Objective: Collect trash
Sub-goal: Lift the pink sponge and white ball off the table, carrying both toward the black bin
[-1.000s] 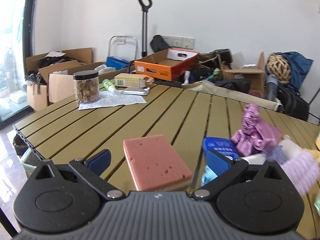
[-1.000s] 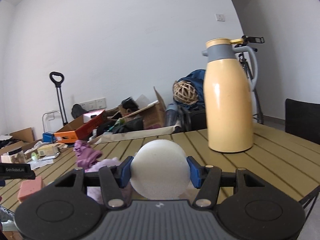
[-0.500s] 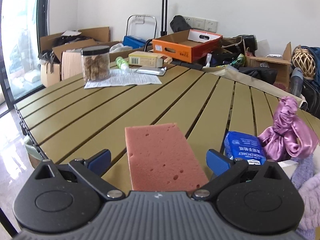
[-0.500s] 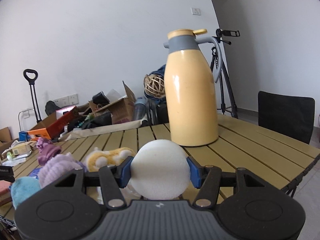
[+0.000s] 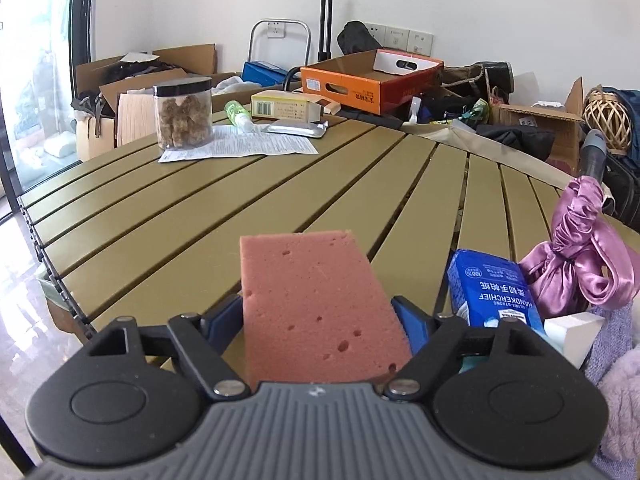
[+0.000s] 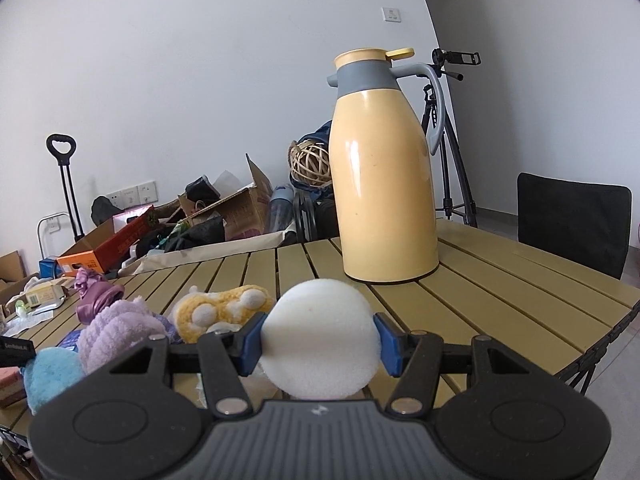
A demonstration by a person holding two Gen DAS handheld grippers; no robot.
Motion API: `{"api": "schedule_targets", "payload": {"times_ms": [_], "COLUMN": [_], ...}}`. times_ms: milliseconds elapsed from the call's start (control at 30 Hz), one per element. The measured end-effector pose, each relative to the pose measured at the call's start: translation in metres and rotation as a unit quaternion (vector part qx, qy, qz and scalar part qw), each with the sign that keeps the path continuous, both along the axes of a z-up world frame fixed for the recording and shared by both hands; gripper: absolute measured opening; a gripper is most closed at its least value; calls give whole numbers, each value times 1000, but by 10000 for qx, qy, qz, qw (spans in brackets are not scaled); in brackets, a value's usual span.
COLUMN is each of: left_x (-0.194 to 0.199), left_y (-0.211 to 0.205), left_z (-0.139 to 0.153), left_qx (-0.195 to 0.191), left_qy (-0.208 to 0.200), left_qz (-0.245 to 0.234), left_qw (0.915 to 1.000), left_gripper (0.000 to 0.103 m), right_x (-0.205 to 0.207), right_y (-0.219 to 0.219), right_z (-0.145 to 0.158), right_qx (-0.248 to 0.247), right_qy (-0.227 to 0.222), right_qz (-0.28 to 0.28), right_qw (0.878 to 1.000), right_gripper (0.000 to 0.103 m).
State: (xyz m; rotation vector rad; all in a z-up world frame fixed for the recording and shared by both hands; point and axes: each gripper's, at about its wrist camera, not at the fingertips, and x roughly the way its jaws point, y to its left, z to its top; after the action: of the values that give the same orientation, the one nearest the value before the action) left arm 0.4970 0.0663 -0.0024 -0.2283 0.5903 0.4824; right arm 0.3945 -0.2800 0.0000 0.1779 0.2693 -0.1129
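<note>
My left gripper (image 5: 318, 314) is shut on a pink sponge (image 5: 316, 312) that lies between its blue pads, low over the slatted olive table (image 5: 248, 200). My right gripper (image 6: 320, 340) is shut on a round white foam ball (image 6: 320, 340) and holds it above the table. To the left of the ball lie a yellow plush slipper (image 6: 220, 314), a purple fuzzy cloth (image 6: 120, 332) and a light blue cloth (image 6: 52, 372). A blue tissue pack (image 5: 492, 288) and a purple satin scrunchie (image 5: 584, 252) lie right of the sponge.
A tall yellow thermos jug (image 6: 384, 184) stands on the table ahead of the right gripper. At the table's far left stand a jar of snacks (image 5: 183, 117), a paper sheet (image 5: 240, 146), a small box (image 5: 286, 109) and a foil packet (image 5: 298, 128). Cardboard boxes (image 5: 368, 80) crowd the floor behind. A black chair (image 6: 572, 224) stands at the right.
My left gripper has closed its pads onto the pink sponge, after moving in over it. My right gripper has swung right with the ball, so the thermos shifted left in view.
</note>
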Motion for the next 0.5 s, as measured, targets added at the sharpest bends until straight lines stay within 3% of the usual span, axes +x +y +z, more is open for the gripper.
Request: {"api": "schedule_targets", "payload": {"times_ms": [500], "left_x": [-20], "left_y": [-2], "left_z": [15], "left_qx": [173], "left_qy": [-464], "left_qz": [-56], "left_qw": [9988], "left_gripper": [76], "right_x": [-3], "right_y": [7], "right_z": [3], "right_qx": [51], "right_qy": [-75], "right_qz": [150], "right_qw": [9998], "right_gripper": [56]}}
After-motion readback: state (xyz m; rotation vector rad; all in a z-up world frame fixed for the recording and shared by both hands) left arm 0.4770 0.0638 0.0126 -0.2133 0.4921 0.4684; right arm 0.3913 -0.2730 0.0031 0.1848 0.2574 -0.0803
